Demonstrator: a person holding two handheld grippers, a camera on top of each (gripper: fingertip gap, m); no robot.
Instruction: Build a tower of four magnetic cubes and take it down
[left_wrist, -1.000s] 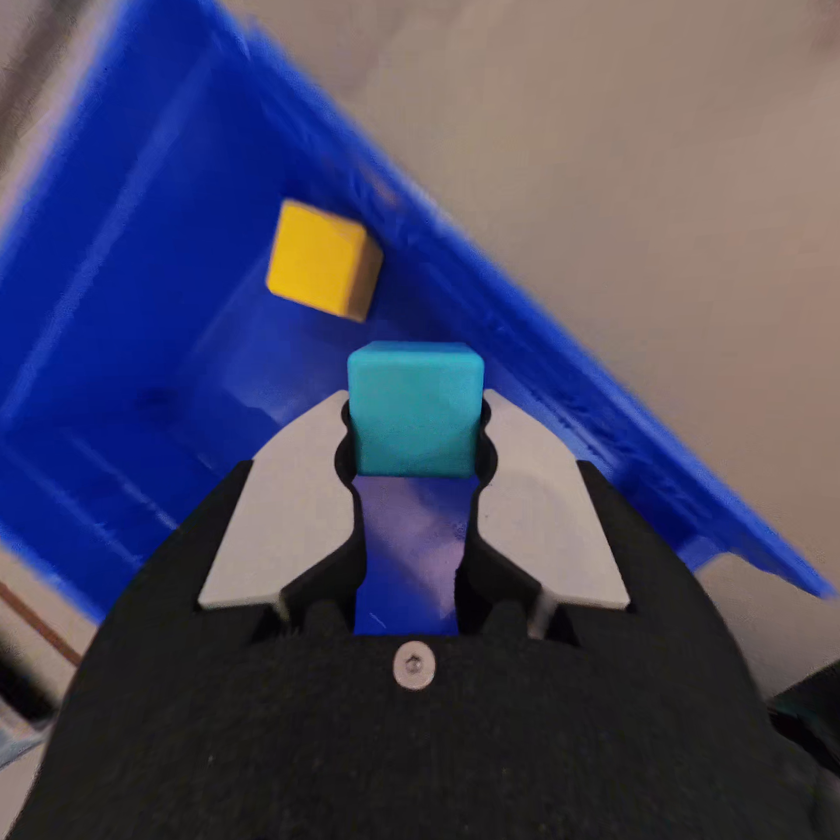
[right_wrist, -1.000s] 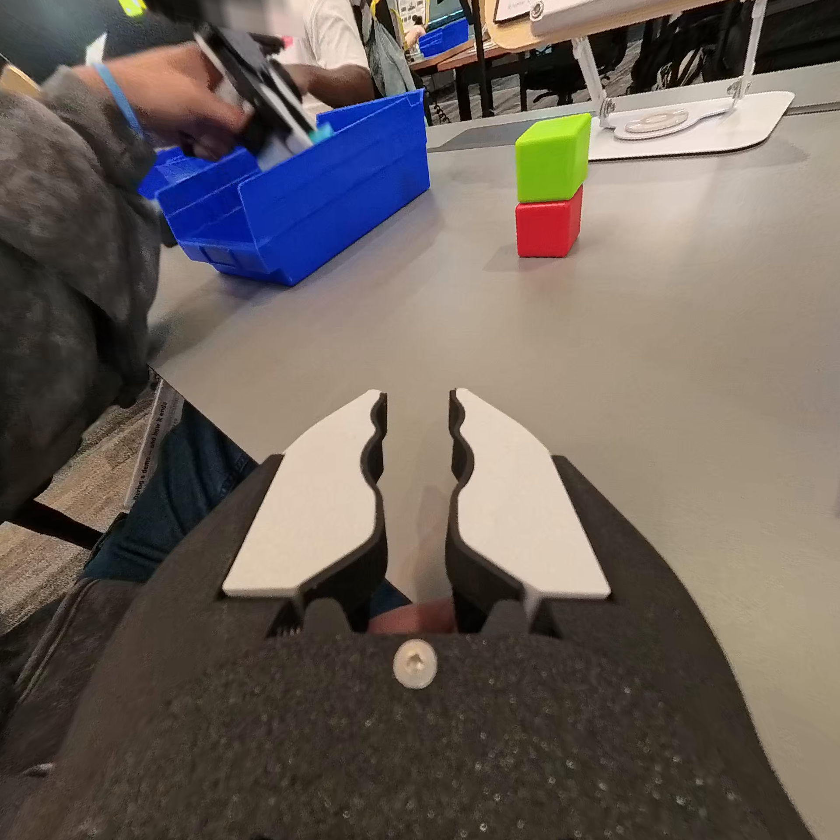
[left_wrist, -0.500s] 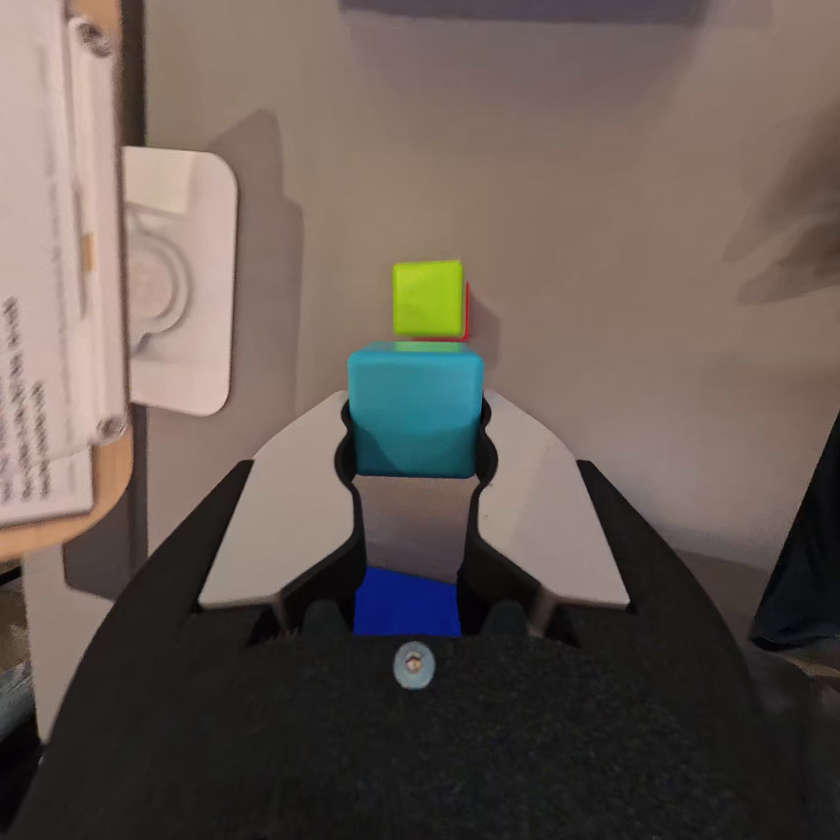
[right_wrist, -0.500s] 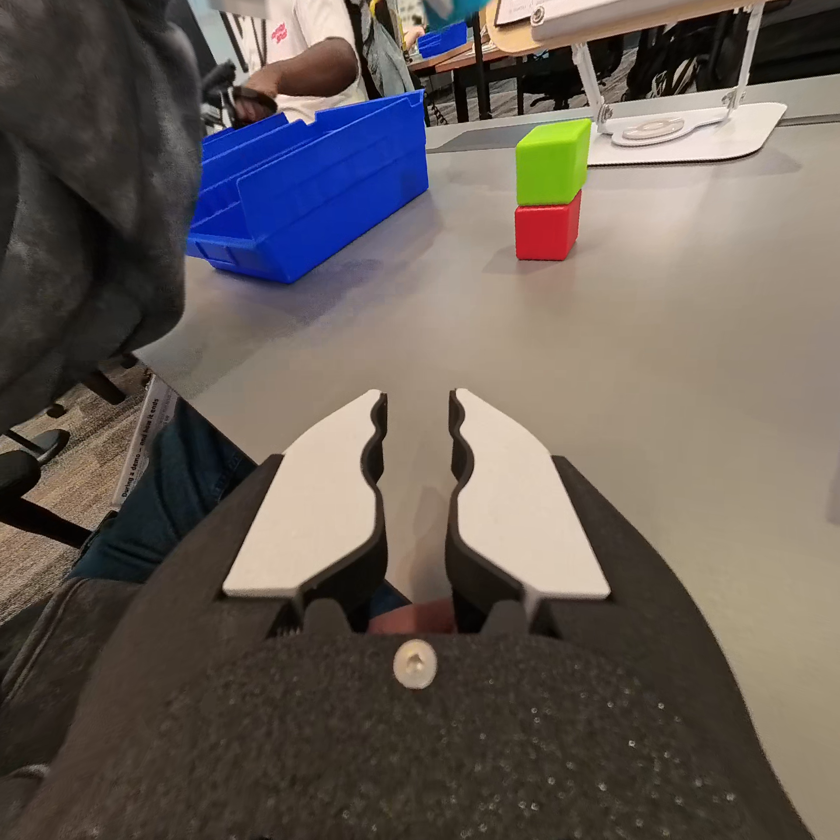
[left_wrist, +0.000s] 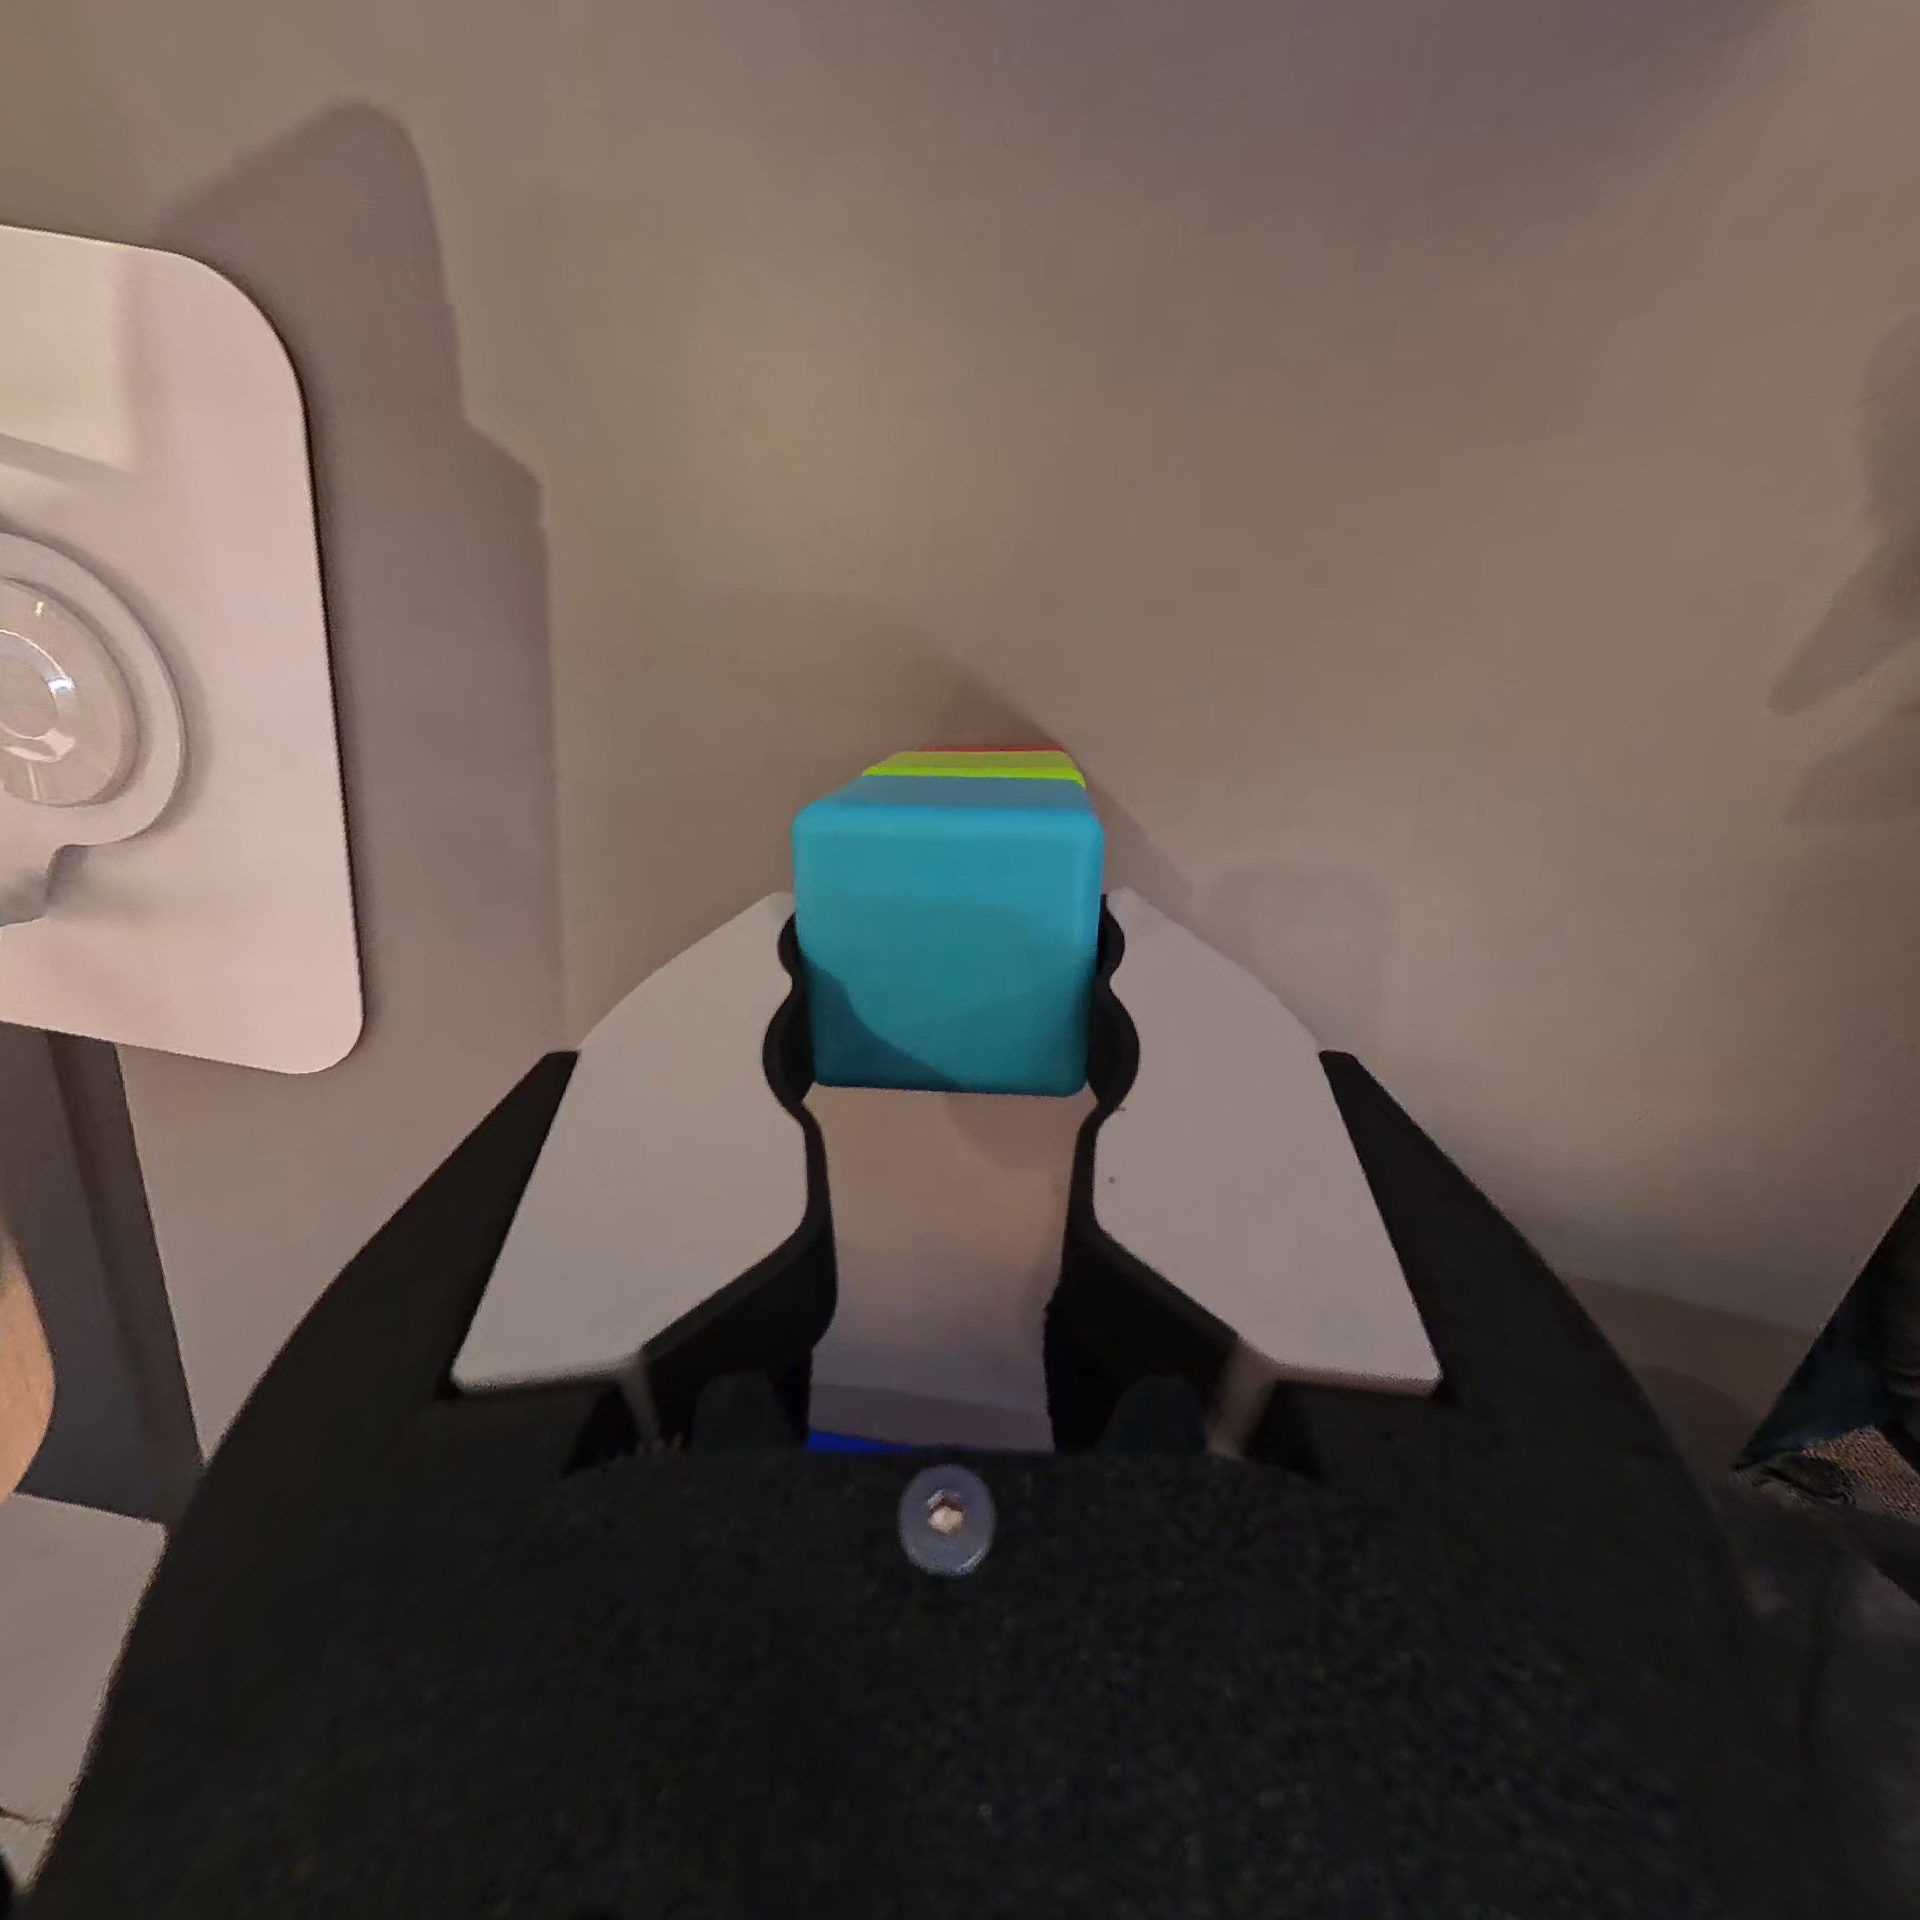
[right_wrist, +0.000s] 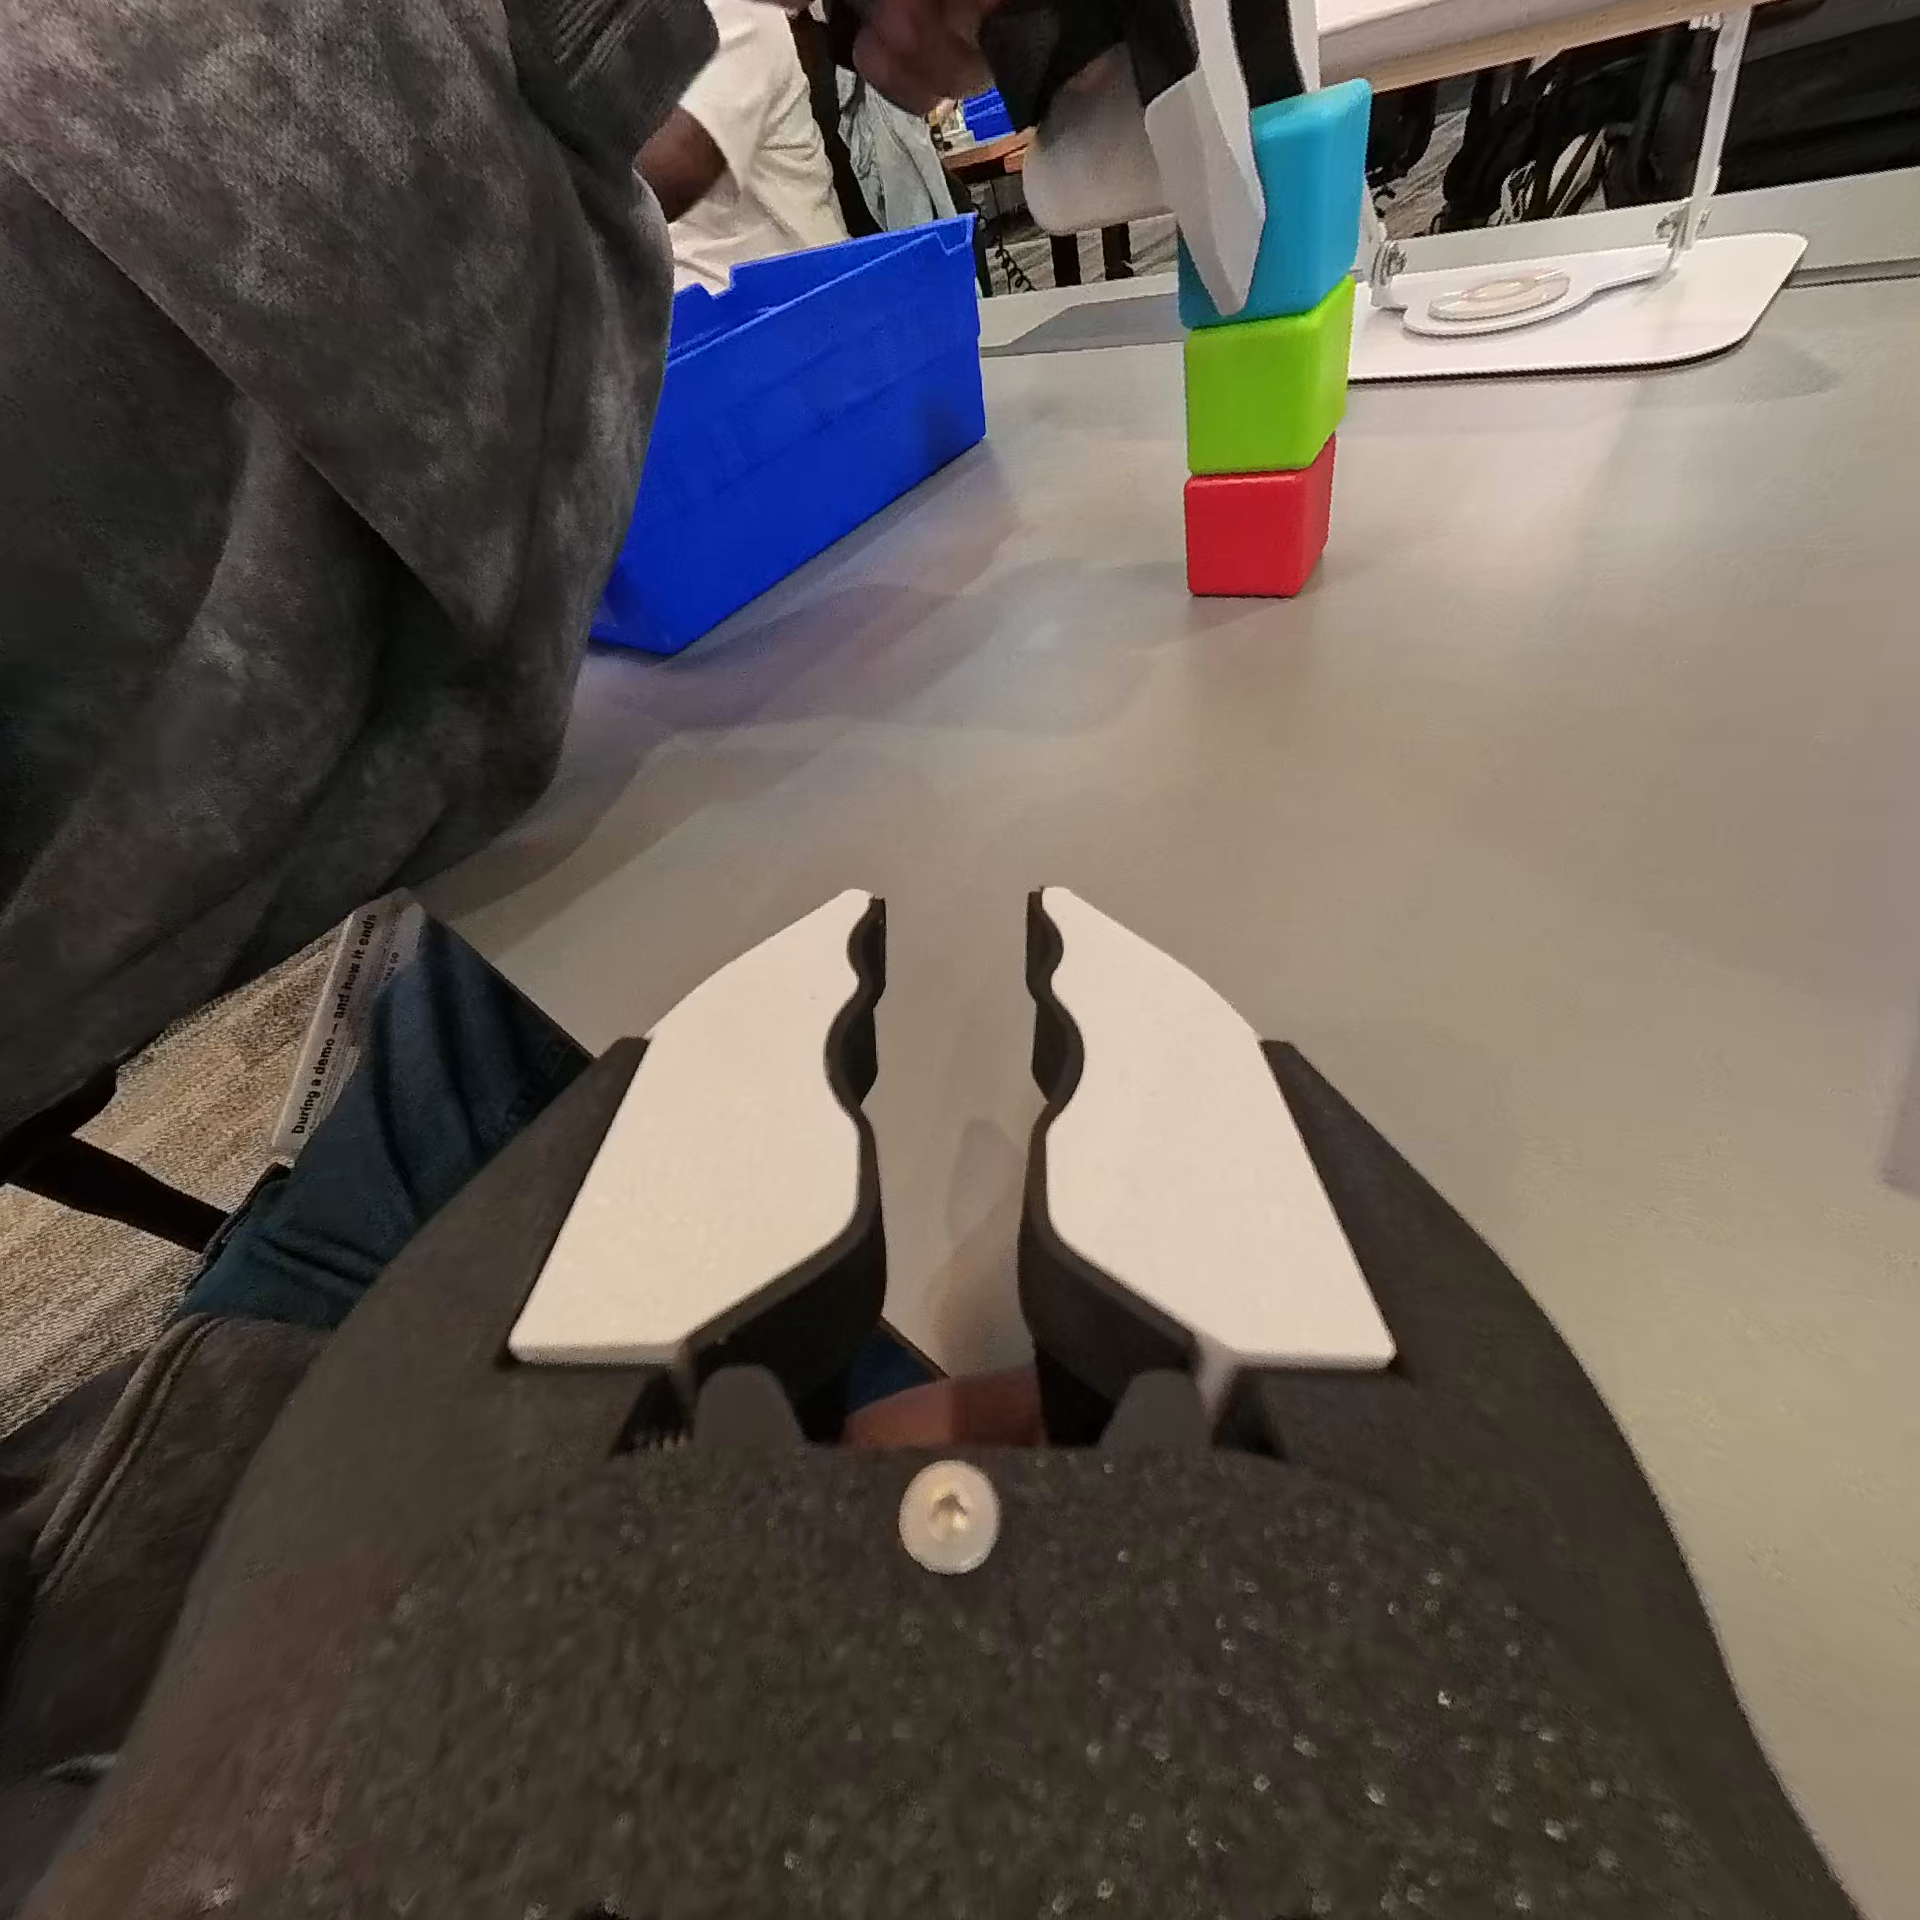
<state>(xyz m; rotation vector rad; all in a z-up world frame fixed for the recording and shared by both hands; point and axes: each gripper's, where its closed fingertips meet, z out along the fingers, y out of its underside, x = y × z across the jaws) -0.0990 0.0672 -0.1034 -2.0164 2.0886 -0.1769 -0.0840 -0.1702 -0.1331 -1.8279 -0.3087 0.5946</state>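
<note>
left wrist view: the left gripper points straight down at the grey worktop and is clamped on the teal cube, one finger pressing each side face. directly under the teal cube, a thin band of the green cube shows at its far edge, and beyond that a sliver of the red cube. the three cubes line up along one vertical axis. whether the teal cube touches the green cube cannot be told from this view. a white stand base with a round clear disc lies on the worktop to the left, well apart from the stack

right wrist view: the right gripper hovers low over the near edge of the worktop, holding nothing, its fingers set narrowly apart with a clear gap between them. farther off, the red cube rests on the worktop with the green cube seated on it. the teal cube sits on top of the green cube, slightly tilted, and is held by the left gripper, which comes in from above. a blue bin stands on the worktop left of the stack, apart from it. the white stand base lies behind and right of the stack. a grey sleeve fills the left side of the view
</note>
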